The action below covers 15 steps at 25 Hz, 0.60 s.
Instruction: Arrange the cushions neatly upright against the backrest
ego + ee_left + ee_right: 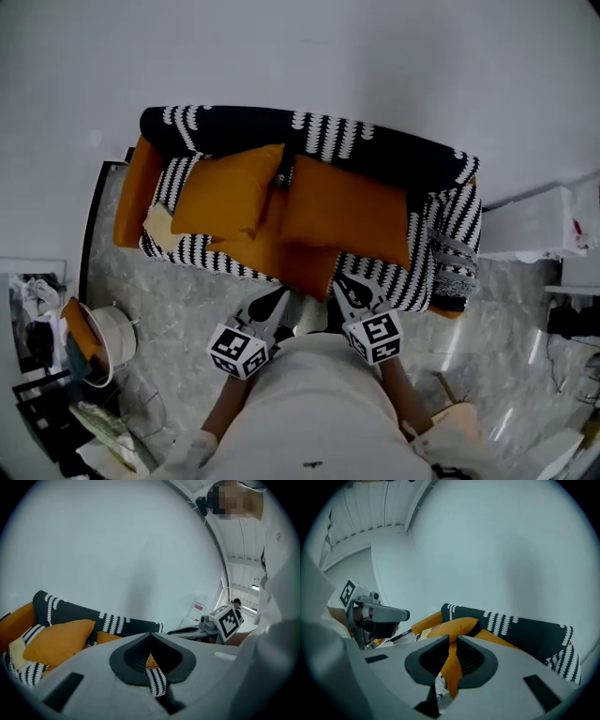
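On the far left, a white tub (114, 336) is being seen on the grey floor (178, 300). Beside it, a sofa (441, 253) with a black and white cover is being shown against the white wall (328, 56).

On the left side of the sofa, the left cushion (225, 192), an orange one, is being leaned upright against the dark backrest (375, 150). It is being tipped a little to one side. In the middle, the front cushion (300, 262) is being seen lying flat on the seat. One corner is being let hang over the front edge, and its back part is being hidden under the other two. On the right side, the right cushion (352, 216) is being leaned against the backrest, touching the left cushion at the middle.

In front of the sofa, the left gripper (281, 297) is being held in the air, pointed at the seat. Its fingers are being pressed together, with nothing between them. Just to its right, the right gripper (340, 283) is being held near the hanging corner of the front cushion. Its fingers are being pressed together too. Orange cloth is being seen through the thin slit behind the tips, but it cannot be told whether the tips are touching that cushion.
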Motion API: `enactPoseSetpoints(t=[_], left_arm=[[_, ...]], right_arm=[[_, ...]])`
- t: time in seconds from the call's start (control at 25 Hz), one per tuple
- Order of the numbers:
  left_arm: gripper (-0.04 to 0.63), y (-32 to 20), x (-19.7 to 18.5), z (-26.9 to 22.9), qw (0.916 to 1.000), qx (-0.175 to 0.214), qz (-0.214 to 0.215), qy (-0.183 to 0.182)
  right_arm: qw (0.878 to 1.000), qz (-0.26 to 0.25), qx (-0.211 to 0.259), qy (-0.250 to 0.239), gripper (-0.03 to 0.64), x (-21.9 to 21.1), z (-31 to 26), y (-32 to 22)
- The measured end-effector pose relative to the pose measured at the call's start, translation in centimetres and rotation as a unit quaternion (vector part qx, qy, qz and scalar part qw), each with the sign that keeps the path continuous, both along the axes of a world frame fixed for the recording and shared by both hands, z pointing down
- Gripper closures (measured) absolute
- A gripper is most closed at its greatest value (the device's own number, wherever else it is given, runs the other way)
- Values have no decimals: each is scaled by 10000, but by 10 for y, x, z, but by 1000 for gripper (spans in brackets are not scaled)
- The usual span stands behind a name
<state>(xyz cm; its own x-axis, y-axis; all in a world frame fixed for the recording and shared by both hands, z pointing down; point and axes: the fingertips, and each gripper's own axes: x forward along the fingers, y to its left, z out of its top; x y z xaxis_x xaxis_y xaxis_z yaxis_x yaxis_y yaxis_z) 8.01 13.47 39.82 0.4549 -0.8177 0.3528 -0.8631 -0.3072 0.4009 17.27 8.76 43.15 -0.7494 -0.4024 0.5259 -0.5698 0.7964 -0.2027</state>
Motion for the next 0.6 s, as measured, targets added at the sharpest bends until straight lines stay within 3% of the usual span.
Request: enactPoseSetpoints(t=[0.16, 0.24, 0.4, 0.6], left_arm=[[581, -29, 4, 8, 9983, -170, -565, -23], [581, -35, 8, 13, 9952, -296, -929, -21], [581, -29, 18, 24, 9868, -511, -1536, 3], [581, -10, 35, 31, 9792, -800, -1864, 29]], right_arm=[[9979, -583, -159, 252, 595, 4, 28, -41], [9939, -976, -288, 435, 504, 8, 46, -51], [9850, -1522, -389, 711, 446, 11, 84, -60], [9721, -1993, -365, 1184, 361, 8, 135, -70]])
